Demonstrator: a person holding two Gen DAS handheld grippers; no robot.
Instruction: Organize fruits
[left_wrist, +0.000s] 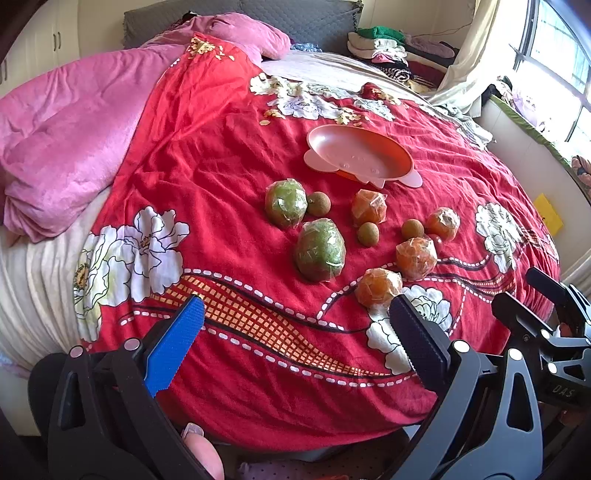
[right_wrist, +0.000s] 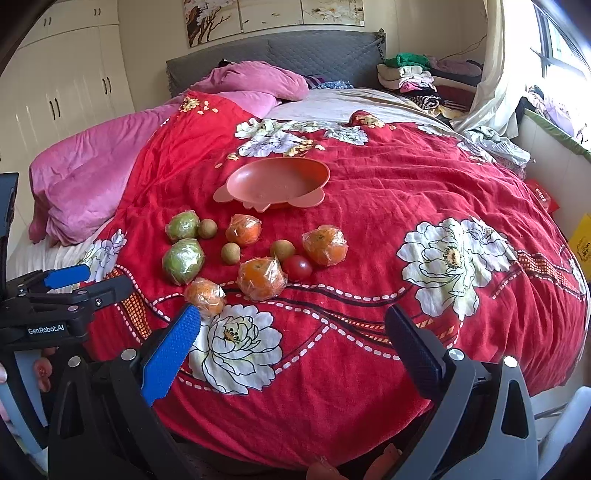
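**Wrapped fruit loose on the bed, both sets of jaws wide and empty**

Through the left wrist camera I saw my left gripper (left_wrist: 295, 332) held low at the foot edge of the bed (left_wrist: 258, 398), its jaws spread wide with nothing between them. The pink dish (left_wrist: 321, 147) was my landmark: empty, resting on the red quilt. All the fruit lay on the near side of it. Two green fruits in plastic film, the farther green fruit (left_wrist: 286, 203) and the nearer green fruit (left_wrist: 320, 250), sat toward me from the dish's left end. The nearest orange (left_wrist: 377, 287) lay just beyond the dark jaw's tip, apart from it. I judged the film slick and crinkly, so I would have taken each fruit across its widest girth, squeezing gently; the soft quilt would give under any downward push. The small brown fruits, such as the one at (left_wrist: 368, 233), looked light and prone to roll.

Through the right wrist camera my right gripper (right_wrist: 293, 332) also stood open and empty. From the dish, the nearest orange (right_wrist: 205, 296) lay toward me, just past the blue jaw's tip and outside the gap. A bare red tomato (right_wrist: 298, 267) looked the easiest to bruise.
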